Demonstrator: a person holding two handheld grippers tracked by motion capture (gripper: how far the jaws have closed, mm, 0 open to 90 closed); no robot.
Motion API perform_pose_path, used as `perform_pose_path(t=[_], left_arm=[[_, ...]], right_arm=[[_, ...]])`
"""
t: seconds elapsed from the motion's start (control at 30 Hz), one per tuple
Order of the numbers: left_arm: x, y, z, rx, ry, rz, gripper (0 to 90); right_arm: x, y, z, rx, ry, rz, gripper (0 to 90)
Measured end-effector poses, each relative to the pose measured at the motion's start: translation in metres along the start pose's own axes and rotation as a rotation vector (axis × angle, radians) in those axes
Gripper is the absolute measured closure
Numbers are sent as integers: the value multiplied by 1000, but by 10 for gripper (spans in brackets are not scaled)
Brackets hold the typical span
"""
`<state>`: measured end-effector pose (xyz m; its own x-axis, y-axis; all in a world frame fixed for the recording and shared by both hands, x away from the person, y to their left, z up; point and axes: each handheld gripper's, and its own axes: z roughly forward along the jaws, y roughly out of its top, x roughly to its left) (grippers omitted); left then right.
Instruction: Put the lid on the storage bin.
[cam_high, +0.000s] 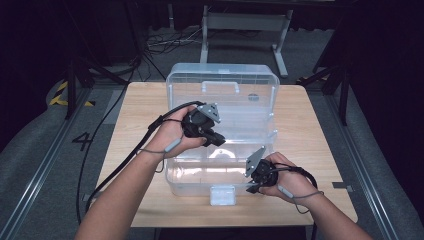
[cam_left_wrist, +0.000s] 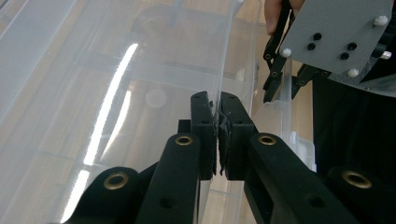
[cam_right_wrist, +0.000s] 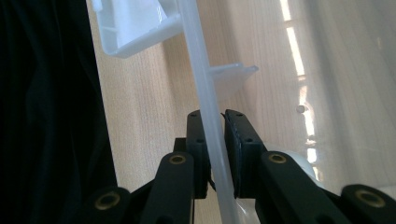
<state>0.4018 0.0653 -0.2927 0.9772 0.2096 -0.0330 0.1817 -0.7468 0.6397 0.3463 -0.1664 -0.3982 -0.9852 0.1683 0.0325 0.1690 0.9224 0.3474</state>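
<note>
A clear plastic storage box (cam_high: 190, 181) stands open on the wooden table (cam_high: 310, 135), its lid (cam_high: 222, 82) upright at the back. My left gripper (cam_high: 219, 141) reaches over the box's inside. Its jaws (cam_left_wrist: 218, 100) are shut on a thin clear upright wall (cam_left_wrist: 225, 51); whether that wall belongs to an inner tray I cannot tell. My right gripper (cam_high: 251, 188) sits at the box's front right, and its jaws (cam_right_wrist: 215, 114) are shut on the front rim (cam_right_wrist: 195, 56). The right gripper (cam_left_wrist: 282, 91) with its grey plate also appears farther off in the left gripper view.
A white latch (cam_high: 223, 195) hangs at the middle of the box's front wall, and a handle (cam_high: 220, 86) sits on the lid. Black cables trail off the table's left side (cam_high: 115, 170). Bare wood lies left and right of the box.
</note>
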Motion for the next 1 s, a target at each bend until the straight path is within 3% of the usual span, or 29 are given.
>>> perform_pose_path(t=[0.33,0.5,1.0], left_arm=[[-6,-2,2,3,-4,8,861],[-12,-3,3,15,18,32,861],[-17,-4,5,35,-2,37,862]], right_arm=[[2,0,2,0,-15,-4,804],[4,0,2,-2,-33,-24,797],[9,-1,-1,-9,-61,-20,784]])
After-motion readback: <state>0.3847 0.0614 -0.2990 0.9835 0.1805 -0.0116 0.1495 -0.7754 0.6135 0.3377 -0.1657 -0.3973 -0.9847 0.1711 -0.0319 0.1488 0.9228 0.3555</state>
